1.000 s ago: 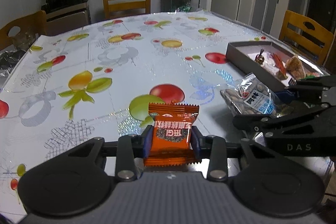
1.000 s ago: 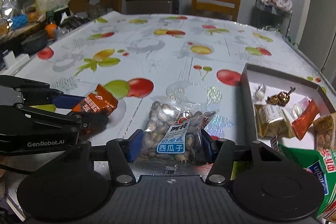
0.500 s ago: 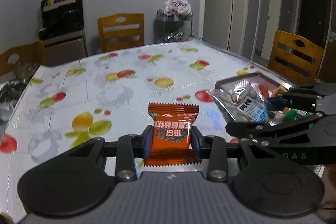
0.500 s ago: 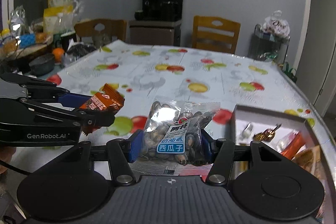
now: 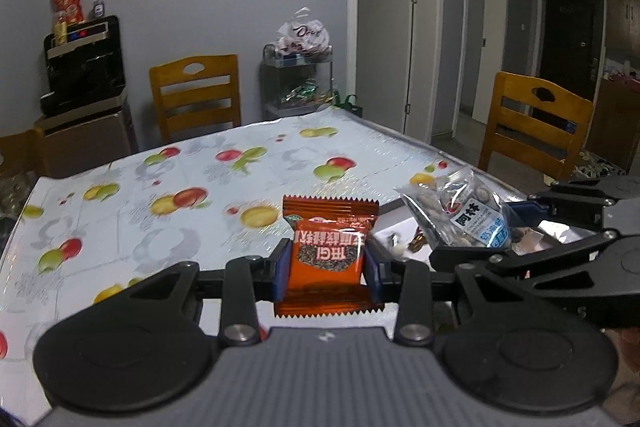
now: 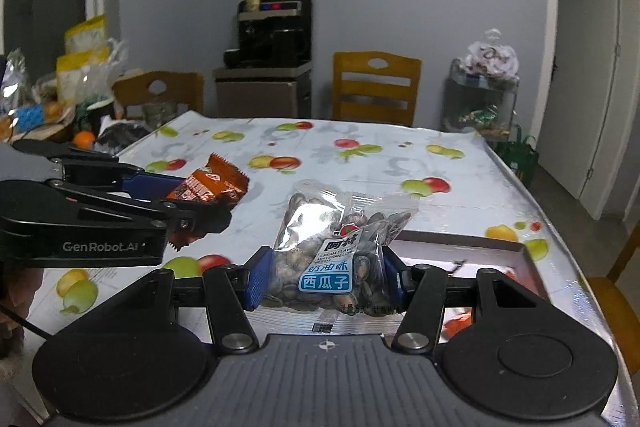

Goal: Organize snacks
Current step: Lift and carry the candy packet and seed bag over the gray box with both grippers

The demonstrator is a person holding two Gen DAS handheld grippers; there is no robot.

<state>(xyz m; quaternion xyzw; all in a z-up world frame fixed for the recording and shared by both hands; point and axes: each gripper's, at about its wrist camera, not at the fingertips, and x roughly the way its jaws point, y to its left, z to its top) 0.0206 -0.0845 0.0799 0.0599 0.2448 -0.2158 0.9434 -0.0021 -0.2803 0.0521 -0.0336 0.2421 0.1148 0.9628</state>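
My left gripper [image 5: 326,267] is shut on an orange snack packet [image 5: 328,251] and holds it up above the table. It also shows in the right wrist view [image 6: 208,187] at the left. My right gripper [image 6: 326,277] is shut on a clear bag of watermelon seeds [image 6: 332,243], also lifted; the bag shows in the left wrist view [image 5: 460,211] at the right. A dark box [image 6: 460,241] with several snacks lies below and to the right of the bag.
The table has a fruit-print cloth [image 5: 180,187]. Wooden chairs [image 5: 196,95] stand at the far side and at the right [image 5: 536,127]. A black appliance [image 6: 276,31] stands on a cabinet at the back. Bags and food clutter [image 6: 60,99] sit at the far left.
Both grippers have risen well above the table with their packets still held. The box now sits lower in both views and is partly hidden behind the grippers.
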